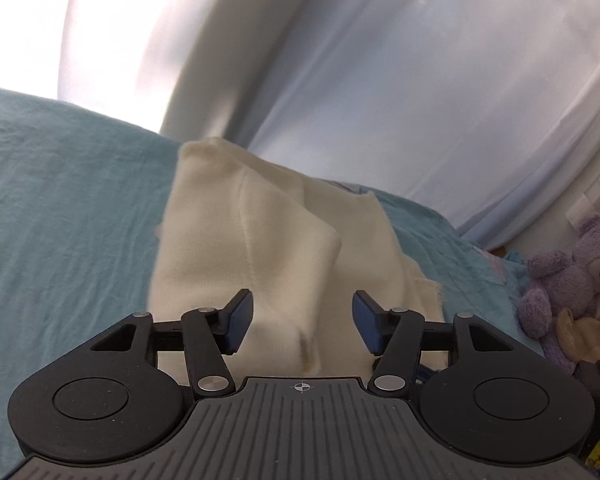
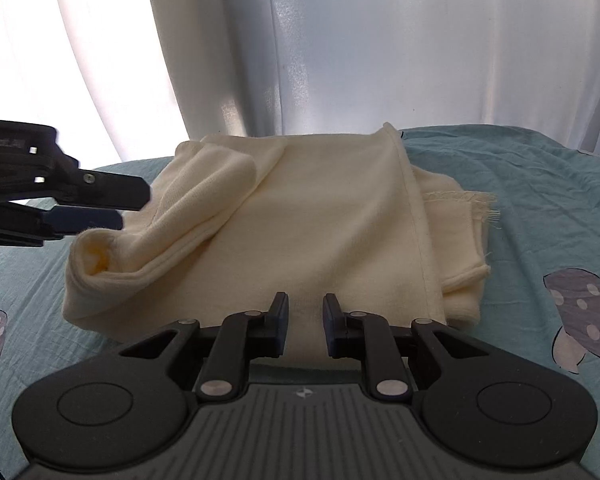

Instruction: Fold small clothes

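Left wrist view: the left gripper (image 1: 303,322) is pointing obliquely downward over a bed covered by a teal sheet (image 1: 60,208). Its blue-padded fingers (image 1: 240,320) are standing well apart, about half spread, and nothing is being pinched between them. The cream garment (image 1: 252,248) is lying on the sheet directly ahead of and beneath the fingers; a folded sleeve or flap is rising toward the far side, and the cloth is filling the gap between the pads without either pad pressing on it. A purple plush bear (image 1: 572,264) is sitting at the right edge of this view, well apart from the garment, and pale curtains (image 1: 380,60) are hanging behind the bed.

Right wrist view: the right gripper (image 2: 306,322) is likewise tilting downward, its fingers (image 2: 279,320) standing only narrowly apart. The near edge of the cream garment (image 2: 320,224) is lying just ahead of and under the fingertips; cloth is showing in the narrow gap, but whether the pads are actually pinching it cannot be told. The garment is resting as a roughly rectangular folded stack, with a rolled cuff at its left end and a frayed hem at its right. The left gripper (image 2: 134,204) is entering from the left side of this view, its tips hovering just beside the rolled cuff. A mushroom print (image 2: 580,312) is decorating the teal sheet (image 2: 520,184) to the right of the stack.
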### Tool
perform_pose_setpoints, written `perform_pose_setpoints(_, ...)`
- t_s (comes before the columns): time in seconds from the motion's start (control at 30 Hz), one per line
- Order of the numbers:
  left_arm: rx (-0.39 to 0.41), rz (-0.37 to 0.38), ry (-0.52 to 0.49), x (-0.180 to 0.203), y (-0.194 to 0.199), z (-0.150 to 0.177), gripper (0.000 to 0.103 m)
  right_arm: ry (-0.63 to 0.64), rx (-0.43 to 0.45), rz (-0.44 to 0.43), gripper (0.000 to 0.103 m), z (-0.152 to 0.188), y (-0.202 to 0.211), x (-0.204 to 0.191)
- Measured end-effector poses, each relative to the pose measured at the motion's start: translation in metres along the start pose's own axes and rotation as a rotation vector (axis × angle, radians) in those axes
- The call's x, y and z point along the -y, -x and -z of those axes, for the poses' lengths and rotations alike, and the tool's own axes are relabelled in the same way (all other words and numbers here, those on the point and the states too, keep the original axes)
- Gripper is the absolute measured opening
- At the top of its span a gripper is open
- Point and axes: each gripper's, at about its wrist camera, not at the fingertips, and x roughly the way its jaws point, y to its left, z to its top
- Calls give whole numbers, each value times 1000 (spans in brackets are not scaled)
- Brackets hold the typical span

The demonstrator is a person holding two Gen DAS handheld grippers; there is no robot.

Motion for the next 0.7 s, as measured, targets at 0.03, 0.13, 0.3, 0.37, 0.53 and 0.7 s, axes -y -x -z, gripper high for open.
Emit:
perform_pose_setpoints(0.03,17,-38,-8,-4,5,1,61,-4,2,-8,21,-1,1,1)
perform_pose_setpoints(0.13,31,-156,-20,-19,7,4,61,-7,20,-31,23,-8,5,0)
perform_pose_setpoints(0.3,-48,-154,26,-35,-11,16,61,-37,28,-89,28,-22,3,-2)
perform_pose_setpoints(0.37,-62,-150,20,-30,-21,23,68,-61,19,-123,34,-28,-1,-3)
perform_pose_setpoints(0.53,-75,-166,24,-29,-31,35,71,-155,-60,-284,54,-41,-25,-8)
perform_pose_setpoints(0.7,-73,-154,42,-36,-32,36,74,-214,-143,-349,55,-47,-61,-14)
